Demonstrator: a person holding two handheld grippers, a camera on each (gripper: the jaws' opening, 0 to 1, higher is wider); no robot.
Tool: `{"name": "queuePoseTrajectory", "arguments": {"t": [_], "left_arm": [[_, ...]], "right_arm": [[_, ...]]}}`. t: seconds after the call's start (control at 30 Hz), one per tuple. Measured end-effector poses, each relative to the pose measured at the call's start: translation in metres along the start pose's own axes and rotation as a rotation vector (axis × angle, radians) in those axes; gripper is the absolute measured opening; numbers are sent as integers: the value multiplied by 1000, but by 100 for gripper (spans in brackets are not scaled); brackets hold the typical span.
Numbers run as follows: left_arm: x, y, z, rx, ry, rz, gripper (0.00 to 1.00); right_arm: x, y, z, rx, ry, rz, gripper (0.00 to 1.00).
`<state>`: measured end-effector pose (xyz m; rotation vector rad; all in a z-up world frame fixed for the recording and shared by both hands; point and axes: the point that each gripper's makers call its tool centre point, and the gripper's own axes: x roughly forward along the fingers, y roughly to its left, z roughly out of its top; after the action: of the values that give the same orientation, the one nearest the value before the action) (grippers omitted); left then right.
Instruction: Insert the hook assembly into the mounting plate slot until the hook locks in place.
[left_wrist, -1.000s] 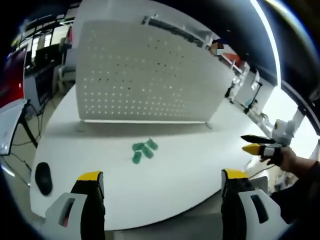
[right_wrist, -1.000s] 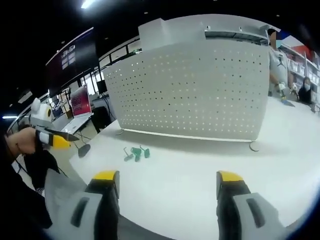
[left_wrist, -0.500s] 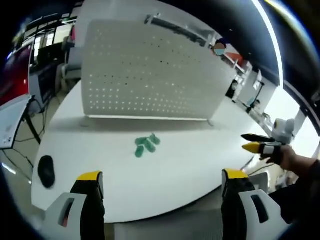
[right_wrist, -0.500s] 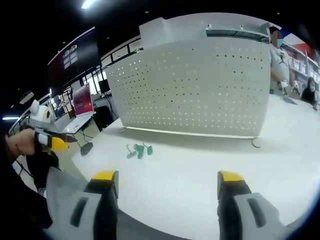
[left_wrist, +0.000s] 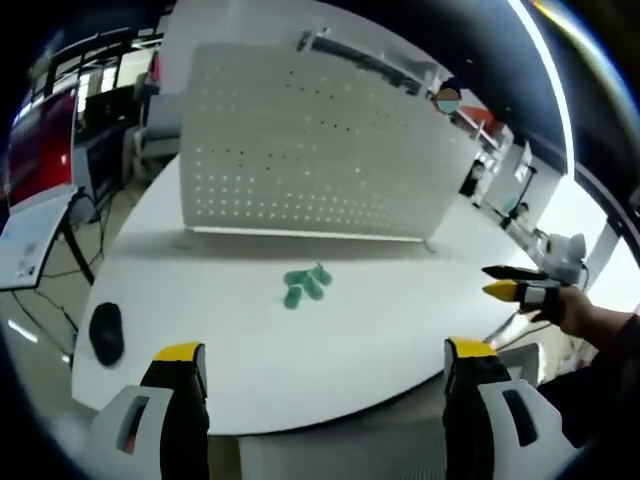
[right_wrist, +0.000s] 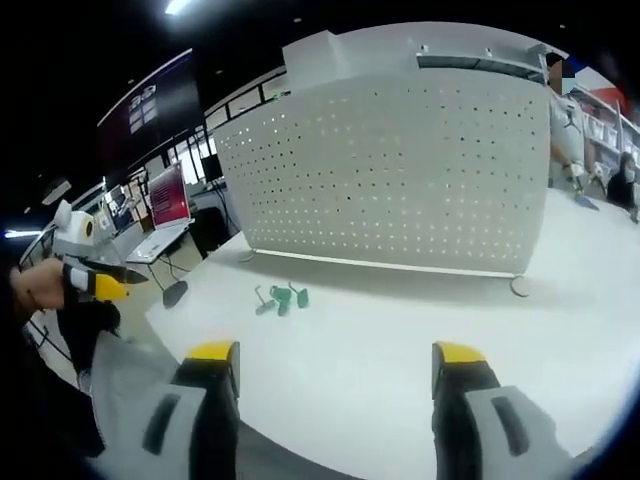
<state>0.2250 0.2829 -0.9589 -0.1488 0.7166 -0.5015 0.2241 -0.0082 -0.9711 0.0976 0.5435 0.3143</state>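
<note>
Green hooks (left_wrist: 305, 284) (right_wrist: 279, 297) lie on white table (left_wrist: 350, 340) just before the upright perforated plate (left_wrist: 310, 150) (right_wrist: 400, 170); left gripper (left_wrist: 325, 365) and right gripper (right_wrist: 335, 365) hang near that plate, jaws apart, empty.

Left gripper view: hooks (left_wrist: 305, 285) mid-frame on table (left_wrist: 380, 330), perforated panel (left_wrist: 320, 150) standing behind them, mouse (left_wrist: 106, 333) lower left near table edge.

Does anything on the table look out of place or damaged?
Nothing stands out. The green hooks lie in a small loose pile on the white table, apart from the upright perforated panel, which looks undamaged.
</note>
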Motion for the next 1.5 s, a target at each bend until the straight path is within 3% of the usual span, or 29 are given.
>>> {"name": "queuePoseTrajectory", "arguments": {"t": [0.53, 0.8, 0.9, 1.23, 1.5], "left_arm": [[9, 10, 0, -14, 26, 8, 100], [18, 1, 18, 0, 5, -7, 99], [24, 0, 15, 6, 25, -15, 99], [30, 3, 14, 0, 37, 2, 99], [35, 5, 3, -14, 65, 9, 100]], "right_arm": [[50, 19, 3, -76, 62, 91, 65], [87, 32, 4, -115, 97, 171, 52], [102, 42, 4, -127, 118, 223, 44], [152, 63, 9, -173, 148, 296, 38], [189, 73, 6, -228, 186, 331, 32]]}}
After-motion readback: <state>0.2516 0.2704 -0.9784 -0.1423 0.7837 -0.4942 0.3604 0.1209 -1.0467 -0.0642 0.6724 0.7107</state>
